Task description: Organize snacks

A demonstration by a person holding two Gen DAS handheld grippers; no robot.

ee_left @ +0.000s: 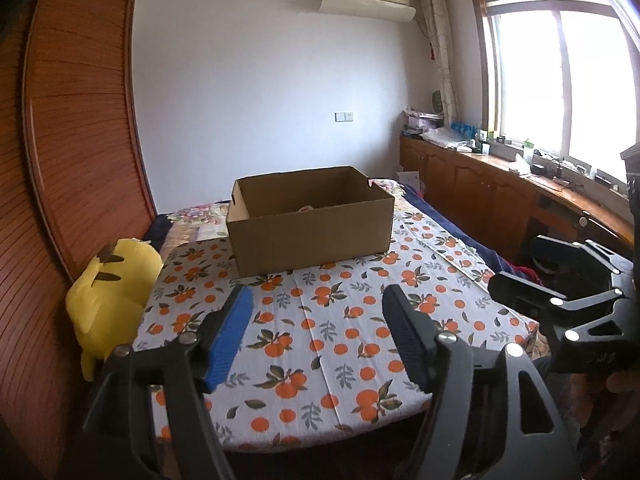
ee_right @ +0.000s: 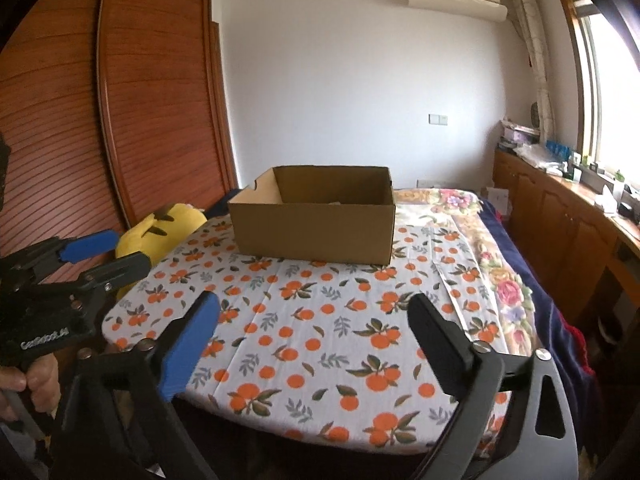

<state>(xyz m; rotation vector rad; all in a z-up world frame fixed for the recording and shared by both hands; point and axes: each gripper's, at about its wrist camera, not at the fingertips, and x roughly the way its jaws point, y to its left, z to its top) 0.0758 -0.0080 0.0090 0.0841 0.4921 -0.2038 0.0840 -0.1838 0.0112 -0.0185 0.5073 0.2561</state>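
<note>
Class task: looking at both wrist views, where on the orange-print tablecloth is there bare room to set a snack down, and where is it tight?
Free: the broad stretch of tablecloth between the cardboard box and the near edge, below the open left gripper and right gripper. Also the strip right of the box. Tight: the left rim, where the yellow plush toy presses against it.
</note>
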